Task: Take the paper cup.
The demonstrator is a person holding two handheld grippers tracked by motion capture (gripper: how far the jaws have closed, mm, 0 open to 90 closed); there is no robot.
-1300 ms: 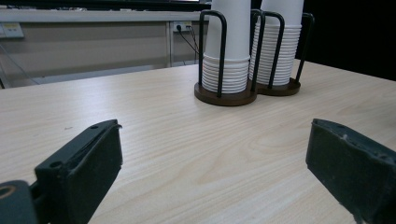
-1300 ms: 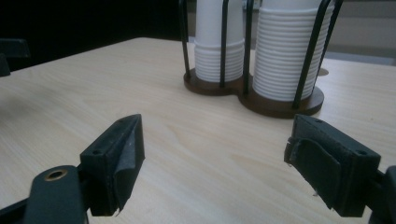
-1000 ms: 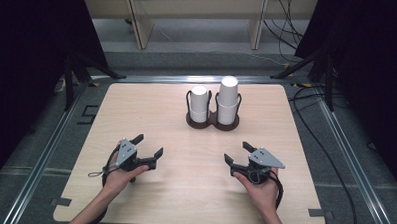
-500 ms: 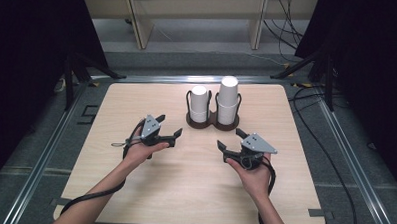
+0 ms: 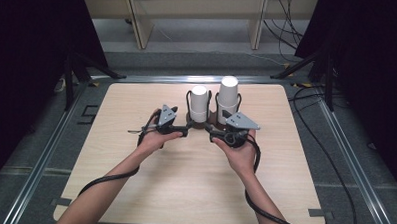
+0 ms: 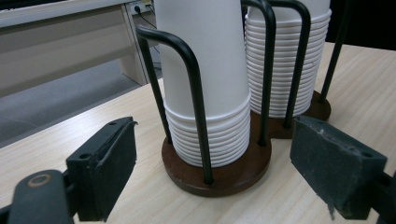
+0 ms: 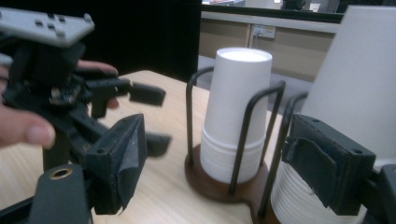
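Two stacks of upturned white paper cups stand in a black wire holder (image 5: 190, 119) on a brown base at the table's far middle. The shorter stack (image 5: 199, 103) (image 6: 205, 70) (image 7: 236, 107) is on the left, the taller stack (image 5: 228, 98) (image 6: 285, 60) (image 7: 355, 79) on the right. My left gripper (image 5: 186, 129) (image 6: 215, 172) (image 7: 152, 119) points at the holder's left foot. Its jaws have just been closing and stand open, touching nothing. My right gripper (image 5: 211, 130) (image 7: 219, 168) sits just in front of the taller stack, also open and just narrowing, with nothing between its pads.
The wooden table (image 5: 133, 190) stretches bare in front of both hands. A metal frame (image 5: 44, 161) borders it, cables (image 5: 335, 162) trail on the floor at the right, and a wooden shelf unit (image 5: 190, 11) stands beyond the far edge.
Both hands have moved forward and inward from the table's middle to the cup holder. Each gripper's jaws stand narrower than before.
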